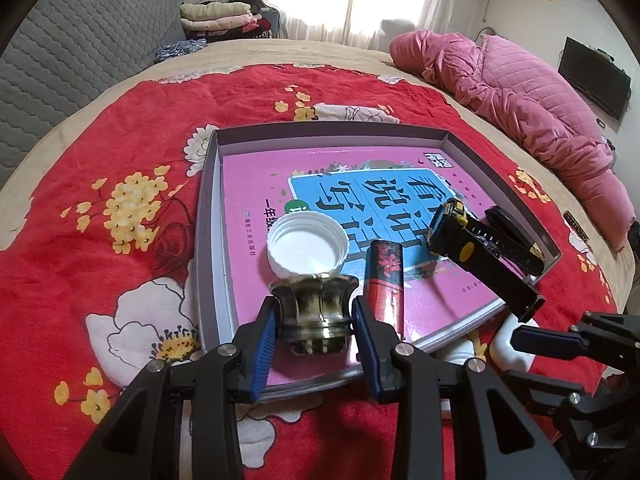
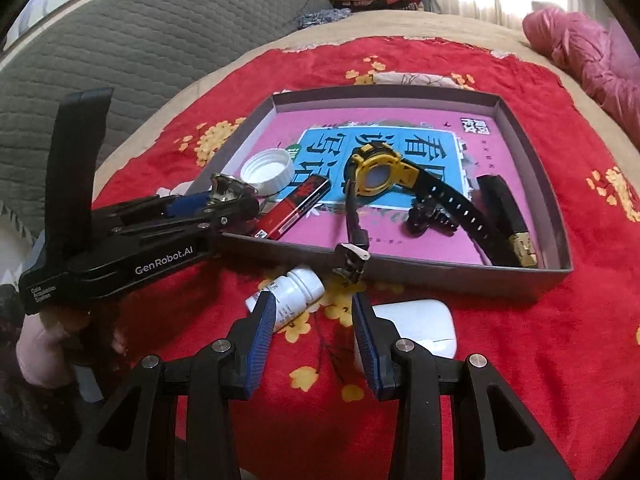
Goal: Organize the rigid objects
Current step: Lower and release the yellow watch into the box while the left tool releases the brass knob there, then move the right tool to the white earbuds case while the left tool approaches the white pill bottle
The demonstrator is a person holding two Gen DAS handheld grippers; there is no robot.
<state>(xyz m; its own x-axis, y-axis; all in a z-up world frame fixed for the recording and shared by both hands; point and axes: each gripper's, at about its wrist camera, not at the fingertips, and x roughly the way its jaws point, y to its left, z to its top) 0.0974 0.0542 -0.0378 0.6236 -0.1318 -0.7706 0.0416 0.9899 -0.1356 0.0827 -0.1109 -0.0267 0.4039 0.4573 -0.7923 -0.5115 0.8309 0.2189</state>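
Note:
My left gripper [image 1: 314, 320] is shut on a brass metal fitting [image 1: 316, 312], held over the near left part of the grey box [image 1: 208, 216]. In the box, on a pink book [image 1: 256, 184], lie a white cap [image 1: 306, 244], a red and black lighter [image 1: 386, 280], a yellow and black watch [image 1: 460, 232] and a black strap [image 1: 516, 240]. My right gripper [image 2: 314, 320] stands open over the red blanket in front of the box [image 2: 460, 272]. A white pill bottle [image 2: 292, 292] lies by its left finger, and a white mouse [image 2: 416, 324] lies just right of it. The left gripper [image 2: 224, 196] with the brass fitting [image 2: 230, 188] shows at the left.
The watch's buckle [image 2: 352, 260] hangs over the box's near wall. A small black object [image 2: 430, 214] lies beside the watch strap. A pink quilt [image 1: 520, 100] is bunched at the bed's far right, and a grey quilted headboard [image 1: 80, 48] rises on the left. A hand [image 2: 44, 344] holds the left gripper.

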